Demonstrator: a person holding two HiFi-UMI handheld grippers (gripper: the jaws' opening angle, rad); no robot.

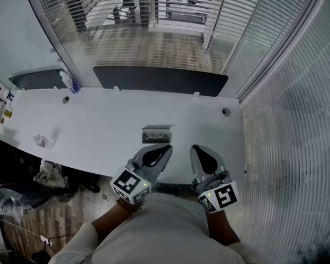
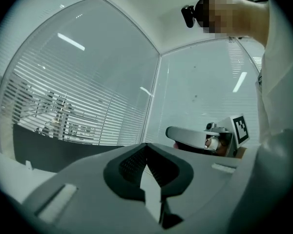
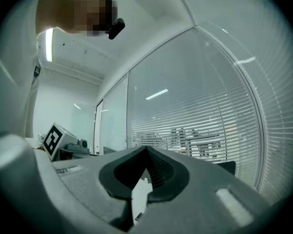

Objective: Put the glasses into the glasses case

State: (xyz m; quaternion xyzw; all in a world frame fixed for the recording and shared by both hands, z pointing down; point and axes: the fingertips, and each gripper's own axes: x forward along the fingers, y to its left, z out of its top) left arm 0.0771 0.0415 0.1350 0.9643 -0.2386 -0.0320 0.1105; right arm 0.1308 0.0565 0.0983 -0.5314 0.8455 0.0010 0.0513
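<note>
- Left gripper and right gripper hang near the case, jaws pressed together on nothing.
- No glasses are visible; if the case is unlatched, a knock could spill them.

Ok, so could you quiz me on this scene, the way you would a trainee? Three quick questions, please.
1. True or false: the left tool is gripping the case.
2. Where does the case lie? A) on the white table; B) on the floor; C) in the person's lap.
3. In one word, how do the jaws of the right tool stand?

Key:
1. False. The left tool is shut on nothing and is held near the person's chest, apart from the case.
2. A.
3. Shut, with nothing between them.
</note>
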